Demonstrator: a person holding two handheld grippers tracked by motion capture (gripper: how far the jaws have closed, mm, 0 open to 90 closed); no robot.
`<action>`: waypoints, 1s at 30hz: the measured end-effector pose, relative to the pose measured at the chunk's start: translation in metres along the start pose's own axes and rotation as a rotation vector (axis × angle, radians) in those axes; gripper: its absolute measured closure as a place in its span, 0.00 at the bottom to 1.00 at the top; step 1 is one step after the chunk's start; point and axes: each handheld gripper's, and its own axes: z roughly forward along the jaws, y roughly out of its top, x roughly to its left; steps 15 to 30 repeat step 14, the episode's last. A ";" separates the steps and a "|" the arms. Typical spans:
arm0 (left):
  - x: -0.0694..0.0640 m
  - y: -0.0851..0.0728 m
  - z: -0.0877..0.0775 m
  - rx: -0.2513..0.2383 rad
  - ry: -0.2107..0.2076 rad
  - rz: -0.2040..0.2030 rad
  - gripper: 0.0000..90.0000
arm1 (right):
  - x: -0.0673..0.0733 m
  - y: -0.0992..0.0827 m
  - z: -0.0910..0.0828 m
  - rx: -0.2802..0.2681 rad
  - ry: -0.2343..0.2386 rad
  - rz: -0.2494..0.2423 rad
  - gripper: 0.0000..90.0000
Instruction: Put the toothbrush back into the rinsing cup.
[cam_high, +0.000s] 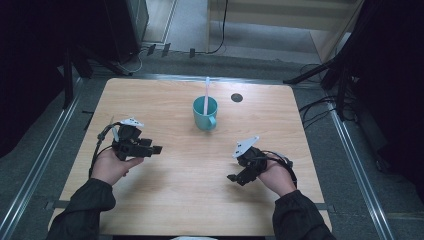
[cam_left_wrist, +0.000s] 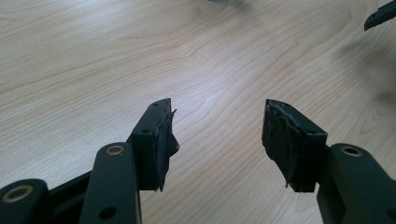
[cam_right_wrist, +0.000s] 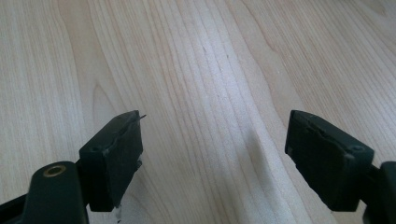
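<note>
Idling low in frame, left gripper (cam_high: 156, 149) and right gripper (cam_high: 231, 177) jaws apart, empty; mug (cam_high: 205, 113) upper centre looks rigid, light, best grabbed by handle.

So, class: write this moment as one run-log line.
left gripper: open, holds nothing | right gripper: open, holds nothing | teal mug: upright, white stick inside | table: wooden

I see a teal mug (cam_high: 205, 114) with a white straw (cam_high: 206, 95), a light wood-grain table (cam_high: 180, 200), both tools black: left tool (cam_high: 156, 149), right tool (cam_high: 232, 177).
</note>
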 end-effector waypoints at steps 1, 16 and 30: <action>0.000 0.000 0.000 -0.002 0.001 -0.002 0.48 | -0.001 0.000 0.000 -0.003 -0.001 -0.005 0.21; 0.004 -0.005 -0.004 -0.013 0.015 -0.011 0.48 | -0.002 0.000 0.001 0.001 -0.001 0.002 0.21; 0.004 -0.005 -0.004 -0.013 0.015 -0.011 0.48 | -0.002 0.000 0.001 0.001 -0.001 0.002 0.21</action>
